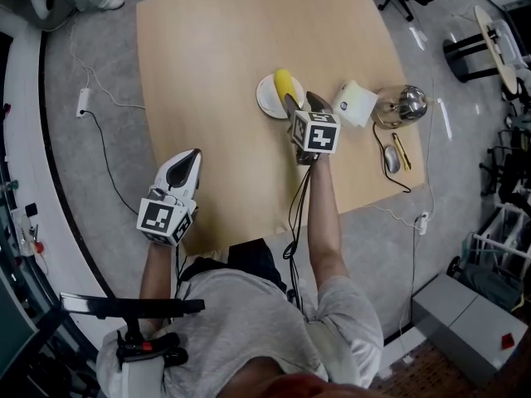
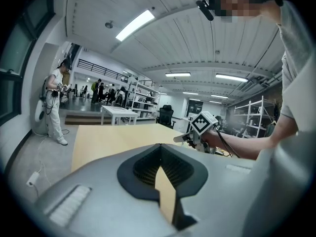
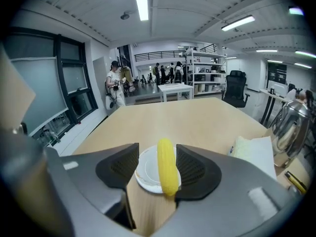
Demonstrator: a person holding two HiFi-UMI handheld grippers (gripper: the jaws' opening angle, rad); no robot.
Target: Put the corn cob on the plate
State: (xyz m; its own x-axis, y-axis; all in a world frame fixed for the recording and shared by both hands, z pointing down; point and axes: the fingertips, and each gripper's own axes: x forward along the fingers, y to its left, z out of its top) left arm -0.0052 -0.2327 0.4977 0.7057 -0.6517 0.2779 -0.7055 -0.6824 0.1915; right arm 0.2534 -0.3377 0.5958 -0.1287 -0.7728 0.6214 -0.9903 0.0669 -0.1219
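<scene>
Head view is showing one corn cob (image 1: 283,81) lying on one plate (image 1: 265,99), twelve o'clock of the right gripper (image 1: 304,100), jaws standing apart; left gripper (image 1: 194,153) is sitting closed, empty.

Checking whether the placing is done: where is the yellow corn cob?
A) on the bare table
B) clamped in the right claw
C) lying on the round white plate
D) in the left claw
C: the yellow corn cob lies on the round white plate, with the right claw open.
</scene>
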